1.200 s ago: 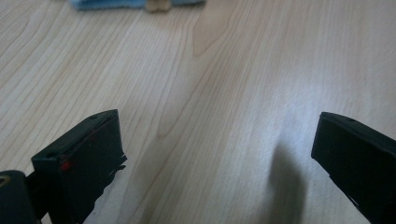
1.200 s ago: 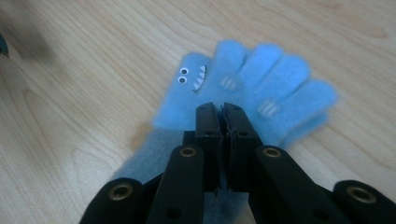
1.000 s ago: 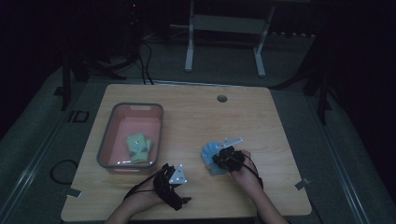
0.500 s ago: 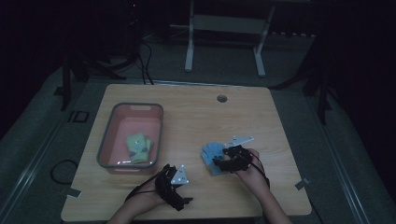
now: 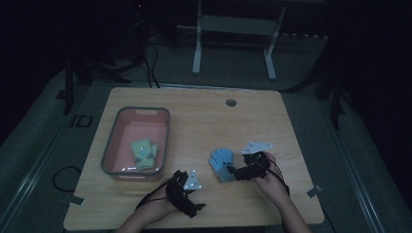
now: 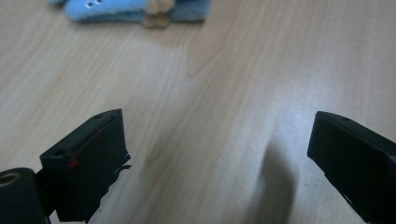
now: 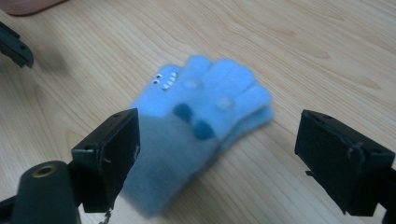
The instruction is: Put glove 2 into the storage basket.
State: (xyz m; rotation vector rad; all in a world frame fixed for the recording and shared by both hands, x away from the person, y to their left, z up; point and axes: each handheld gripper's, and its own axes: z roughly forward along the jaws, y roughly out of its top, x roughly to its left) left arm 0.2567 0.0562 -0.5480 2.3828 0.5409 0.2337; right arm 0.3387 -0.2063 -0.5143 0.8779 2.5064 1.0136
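Observation:
A light blue glove (image 5: 221, 163) with a small monster face lies flat on the wooden table (image 5: 204, 121); in the right gripper view the blue glove (image 7: 205, 116) sits just ahead of the jaws. My right gripper (image 5: 235, 171) has just been opening and stands open, its jaws wide apart over the glove's cuff, gripping nothing (image 7: 215, 154). The left gripper (image 5: 190, 193) rests near the table's front edge, open, with bare wood between its jaws (image 6: 215, 154). The blue glove (image 6: 135, 8) shows at the top edge of that view. A green glove (image 5: 144, 153) lies in the pink tub (image 5: 116, 128).
The pink tub with a grey rim stands at the table's left. A round cable hole (image 5: 231, 102) sits near the far edge. A white desk frame (image 5: 233, 29) stands on the floor behind the table.
The right gripper has let go of the blue glove and drawn back a little to the right; the glove now lies flat on the table. The left gripper has stayed put.

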